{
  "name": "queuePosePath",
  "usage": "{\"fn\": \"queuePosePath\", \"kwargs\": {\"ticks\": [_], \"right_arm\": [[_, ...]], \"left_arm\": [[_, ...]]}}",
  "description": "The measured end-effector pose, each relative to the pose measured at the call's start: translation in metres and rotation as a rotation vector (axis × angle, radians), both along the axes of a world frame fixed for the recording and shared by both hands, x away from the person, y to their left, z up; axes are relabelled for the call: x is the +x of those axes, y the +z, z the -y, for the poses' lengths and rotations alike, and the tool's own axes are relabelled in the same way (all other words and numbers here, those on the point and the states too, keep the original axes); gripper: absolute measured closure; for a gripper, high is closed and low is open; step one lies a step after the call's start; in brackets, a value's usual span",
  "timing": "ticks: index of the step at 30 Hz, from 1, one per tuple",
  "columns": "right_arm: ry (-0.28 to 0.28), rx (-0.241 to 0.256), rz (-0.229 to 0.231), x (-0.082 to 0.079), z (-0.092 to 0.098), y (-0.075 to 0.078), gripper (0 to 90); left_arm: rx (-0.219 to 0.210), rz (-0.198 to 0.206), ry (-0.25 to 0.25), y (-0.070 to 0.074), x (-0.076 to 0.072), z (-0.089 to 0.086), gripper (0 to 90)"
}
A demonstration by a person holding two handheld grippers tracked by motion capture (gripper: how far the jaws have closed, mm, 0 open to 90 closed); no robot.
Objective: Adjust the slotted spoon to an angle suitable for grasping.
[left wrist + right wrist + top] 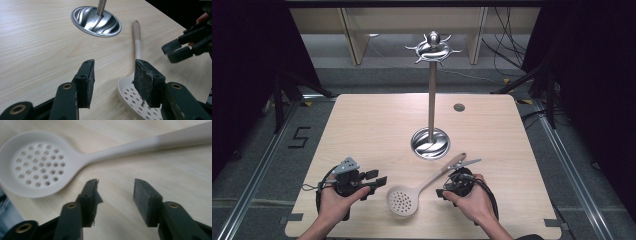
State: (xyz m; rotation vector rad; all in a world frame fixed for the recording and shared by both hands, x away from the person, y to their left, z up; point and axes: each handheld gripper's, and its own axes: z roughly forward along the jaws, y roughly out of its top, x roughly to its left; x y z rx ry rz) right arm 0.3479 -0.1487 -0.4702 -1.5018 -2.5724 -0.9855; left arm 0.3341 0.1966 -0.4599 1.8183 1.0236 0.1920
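A cream slotted spoon [404, 200] is lying flat on the desk [362, 130] between the two claws, its perforated bowl nearest the person and its handle angled away toward the round steel base of a hook stand [430, 142]. The left claw [376, 182] is being held just beside the bowl, its jaws standing apart with nothing between them; in the left gripper view the spoon [136, 45] is lying partly behind the far jaw. The right claw [441, 193] is likewise being held released, jaws spread and empty, low beside the handle; in the right gripper view the spoon [40, 163] is seen just ahead of the jaws, apart from them. The spoon is judged to be awaiting a pick-up (the stand's top hooks suggest hanging), and both claws are being positioned accordingly.
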Motion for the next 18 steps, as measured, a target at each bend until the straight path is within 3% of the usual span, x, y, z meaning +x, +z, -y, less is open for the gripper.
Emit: {"fn": "queuePosePath", "kwargs": {"ticks": [3,4,6,9,12,14,15,18], "right_arm": [[-0.077,0.011,-0.011,0.005,0.012,0.002,45.5],[-0.077,0.011,-0.011,0.005,0.012,0.002,45.5],[-0.143,0.008,-0.022,0.010,0.018,0.000,41.1],[-0.180,0.009,-0.054,0.014,0.020,0.000,37.5],[-0.192,-0.004,-0.051,0.020,0.023,0.001,35.7],[-0.269,-0.024,-0.127,0.029,0.022,0.007,33.8],[-0.312,0.007,-0.174,0.032,0.020,0.011,33.8],[-0.359,-0.002,-0.179,0.046,0.021,0.015,31.2]], "left_arm": [[0.003,-0.005,0.000,-0.001,0.002,0.000,48.9],[0.003,-0.005,0.000,-0.001,0.002,0.000,48.7],[0.005,-0.010,0.005,-0.001,0.004,0.001,48.4],[0.016,-0.007,0.007,-0.001,0.003,0.000,48.4],[0.007,-0.004,0.011,0.000,0.001,-0.001,48.0],[0.013,-0.005,0.017,-0.002,-0.004,-0.005,47.3],[0.017,-0.014,0.025,-0.002,-0.006,-0.007,47.3],[-0.009,-0.017,0.044,-0.002,-0.006,-0.010,47.2]]}}
